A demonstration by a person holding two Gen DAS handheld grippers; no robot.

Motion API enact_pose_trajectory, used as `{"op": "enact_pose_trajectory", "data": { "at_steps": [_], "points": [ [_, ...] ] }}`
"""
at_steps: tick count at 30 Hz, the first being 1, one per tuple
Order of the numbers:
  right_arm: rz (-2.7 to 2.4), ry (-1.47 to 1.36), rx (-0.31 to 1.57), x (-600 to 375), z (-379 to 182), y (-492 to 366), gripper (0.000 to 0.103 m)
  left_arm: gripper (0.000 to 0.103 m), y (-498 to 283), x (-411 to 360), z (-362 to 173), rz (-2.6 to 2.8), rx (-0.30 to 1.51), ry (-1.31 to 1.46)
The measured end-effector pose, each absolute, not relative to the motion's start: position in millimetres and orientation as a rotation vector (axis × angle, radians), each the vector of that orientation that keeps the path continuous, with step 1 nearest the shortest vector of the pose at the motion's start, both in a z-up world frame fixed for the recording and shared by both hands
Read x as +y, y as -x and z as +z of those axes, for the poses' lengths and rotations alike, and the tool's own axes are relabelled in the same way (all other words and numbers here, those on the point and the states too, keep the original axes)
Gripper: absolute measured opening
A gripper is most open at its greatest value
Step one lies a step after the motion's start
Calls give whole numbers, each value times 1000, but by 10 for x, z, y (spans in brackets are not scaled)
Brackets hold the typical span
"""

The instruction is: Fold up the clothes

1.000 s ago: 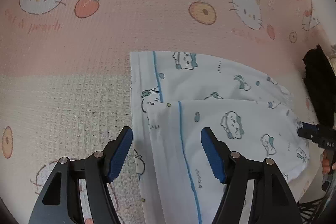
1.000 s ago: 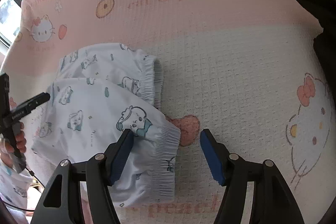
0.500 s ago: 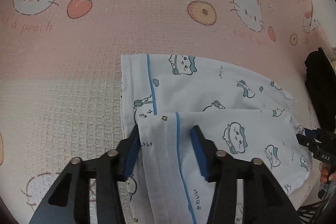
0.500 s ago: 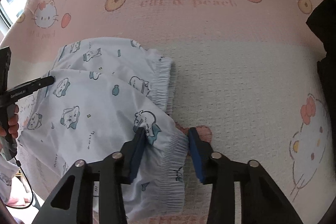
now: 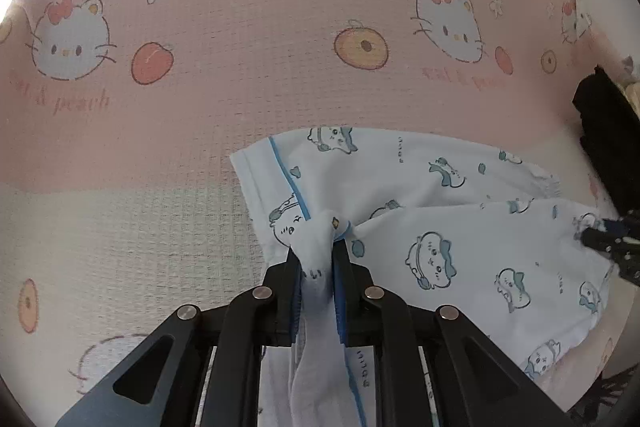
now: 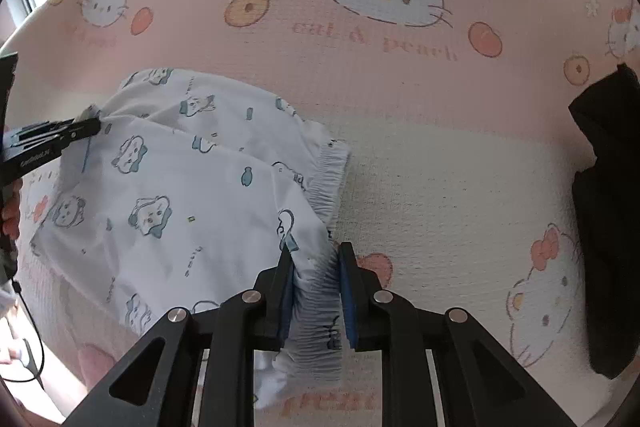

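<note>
Both my grippers are clamped on the same garment. My left gripper has its blue pads pinched tight on a bunched hem corner of the white printed shorts, right by the blue piping stripe; fabric is squeezed up into a knot between the fingers and trails down under the gripper body. My right gripper is closed on the gathered elastic waistband at the near corner, with pleats crushed between the pads. The shorts lie on the pink and cream cat-and-peach blanket, folded lengthwise so one leg panel overlaps the other; the upper layer is lifted a bit and pulled taut between my two grips, the lower layer lies flat on the blanket. In the right wrist view my left gripper's tip shows at the far left edge, biting the hem end, with a hand just visible behind it at the frame edge. In the left wrist view the right gripper tip shows at the far right on the waistband end. A dark garment sits on the blanket to the right, apart from the shorts; can't make out what it is, probably black clothing.
</note>
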State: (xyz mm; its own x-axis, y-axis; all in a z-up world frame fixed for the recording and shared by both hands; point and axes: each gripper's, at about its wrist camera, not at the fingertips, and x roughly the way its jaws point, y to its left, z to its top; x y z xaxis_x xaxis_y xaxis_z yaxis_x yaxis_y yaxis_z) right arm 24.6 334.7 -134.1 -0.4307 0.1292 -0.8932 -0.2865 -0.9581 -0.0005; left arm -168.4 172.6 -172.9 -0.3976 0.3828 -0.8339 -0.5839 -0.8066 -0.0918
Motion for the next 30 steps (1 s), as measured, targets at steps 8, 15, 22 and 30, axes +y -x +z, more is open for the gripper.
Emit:
{"op": "enact_pose_trajectory", "data": {
  "at_steps": [8,15,22,30],
  "points": [
    [2483,1508,127,3291,-1325,-242,18,12,1752,1636,-1698,2182,196,1297],
    [2519,1460,96,3260,-1204,-191,18,13,1694,1710,-1672,2180,257,1322],
    [2522,1461,85,3260,-1149,-198,18,37,1665,1753,-1652,2214,271,1311],
    [2515,1482,133,3304,-1185,-195,18,22,1561,1842,-1627,2169,317,1188]
  ]
}}
